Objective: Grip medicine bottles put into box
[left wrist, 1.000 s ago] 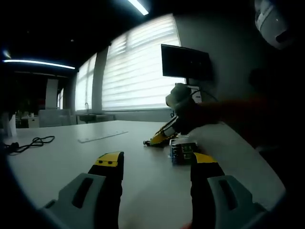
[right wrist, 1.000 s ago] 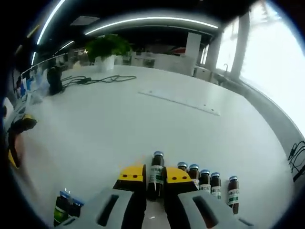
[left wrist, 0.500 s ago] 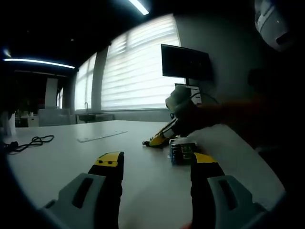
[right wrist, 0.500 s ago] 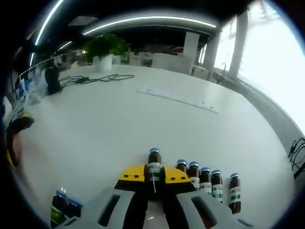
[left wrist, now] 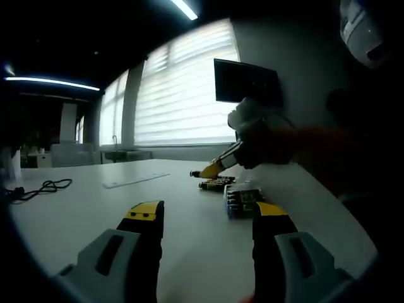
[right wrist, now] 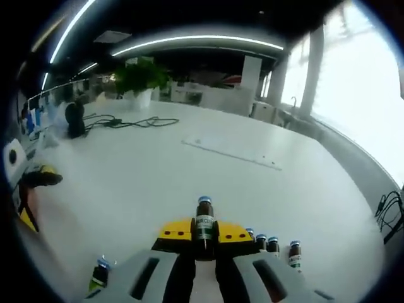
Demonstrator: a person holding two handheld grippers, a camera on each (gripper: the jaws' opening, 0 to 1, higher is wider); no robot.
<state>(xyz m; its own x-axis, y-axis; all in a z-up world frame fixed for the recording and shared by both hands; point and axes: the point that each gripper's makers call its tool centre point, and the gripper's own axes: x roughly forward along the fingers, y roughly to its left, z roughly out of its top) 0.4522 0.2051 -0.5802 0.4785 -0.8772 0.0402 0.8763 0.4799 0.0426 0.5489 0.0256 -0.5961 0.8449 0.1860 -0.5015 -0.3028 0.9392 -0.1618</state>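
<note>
Clamping one medicine bottle (right wrist: 204,221) upright, the right gripper (right wrist: 203,232) carries it above the bottle row (right wrist: 273,245), ready for boxing. Beyond that row, the left gripper (left wrist: 205,218) waits wide and empty near the box (left wrist: 242,201).
</note>
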